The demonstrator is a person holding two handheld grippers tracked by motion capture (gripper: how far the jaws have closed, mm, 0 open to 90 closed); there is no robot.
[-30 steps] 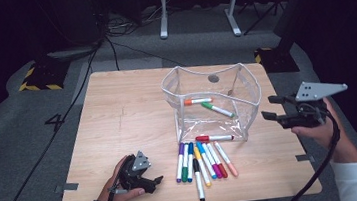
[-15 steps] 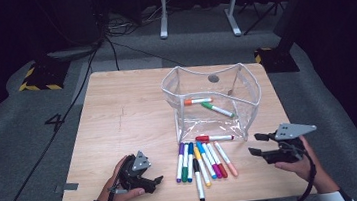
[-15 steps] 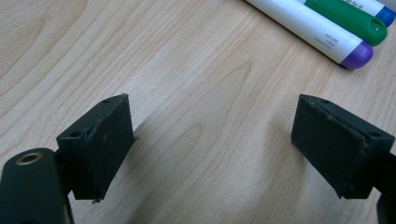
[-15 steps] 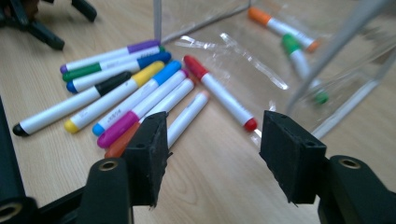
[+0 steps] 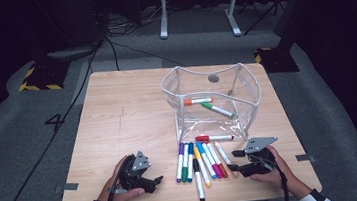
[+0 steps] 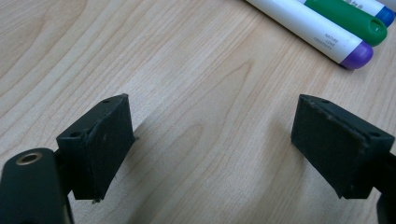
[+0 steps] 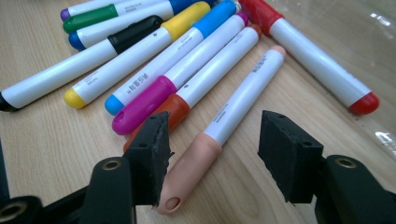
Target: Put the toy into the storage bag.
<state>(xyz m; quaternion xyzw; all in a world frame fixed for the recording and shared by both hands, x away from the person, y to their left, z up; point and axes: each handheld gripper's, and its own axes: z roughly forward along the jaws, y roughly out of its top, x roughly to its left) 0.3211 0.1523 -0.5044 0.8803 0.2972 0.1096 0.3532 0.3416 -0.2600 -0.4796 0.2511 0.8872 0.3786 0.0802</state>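
Several coloured markers lie side by side on the wooden table, in front of a clear plastic pouch. The pouch holds an orange marker and a green marker; a red marker lies at its front edge. My right gripper is low at the row's right end. In the right gripper view it is open, with the peach marker between its jaws and not pressed. My left gripper rests left of the row, open over bare wood near a purple-capped marker.
The pouch stands upright at the table's back right. Grey carpet surrounds the table, with black cables on the floor to the left and a metal stand behind. The front table edge is close to both hands.
My right gripper has come down from beside the pouch to the table at the right end of the marker row. The left gripper has stayed put.
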